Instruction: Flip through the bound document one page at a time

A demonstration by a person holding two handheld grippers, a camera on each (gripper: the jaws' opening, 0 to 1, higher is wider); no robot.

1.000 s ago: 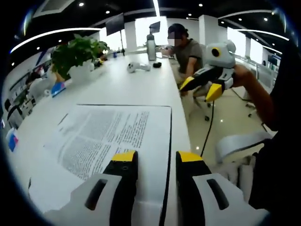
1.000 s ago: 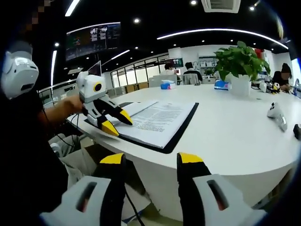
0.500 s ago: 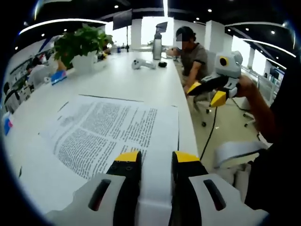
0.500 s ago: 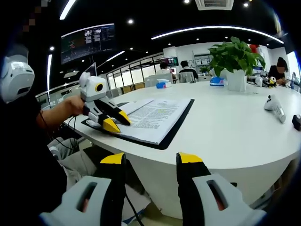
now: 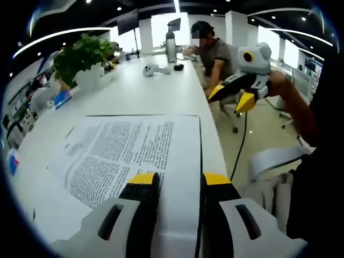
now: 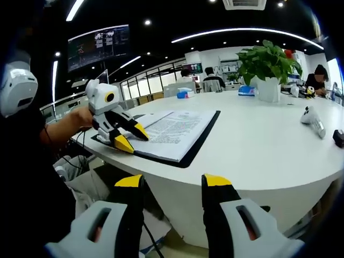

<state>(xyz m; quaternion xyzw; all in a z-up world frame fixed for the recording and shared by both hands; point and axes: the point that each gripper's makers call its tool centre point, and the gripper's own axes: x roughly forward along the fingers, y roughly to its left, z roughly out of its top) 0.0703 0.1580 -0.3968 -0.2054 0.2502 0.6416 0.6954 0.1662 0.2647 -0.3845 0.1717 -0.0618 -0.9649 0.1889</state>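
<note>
Document [image 5: 134,153] edge sits between left gripper [image 5: 177,180] fingers.

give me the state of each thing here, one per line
document: open, flat on the table
left gripper: open, tips over the document's near edge
right gripper: open, held off the table, holding nothing
plant: upright in a white pot

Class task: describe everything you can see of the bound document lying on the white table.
The bound document lies flat near the white table's curved edge, its top page white and dense with black print, over a dark backing that shows as a border. The left tongs, open, rest at its near edge.
</note>
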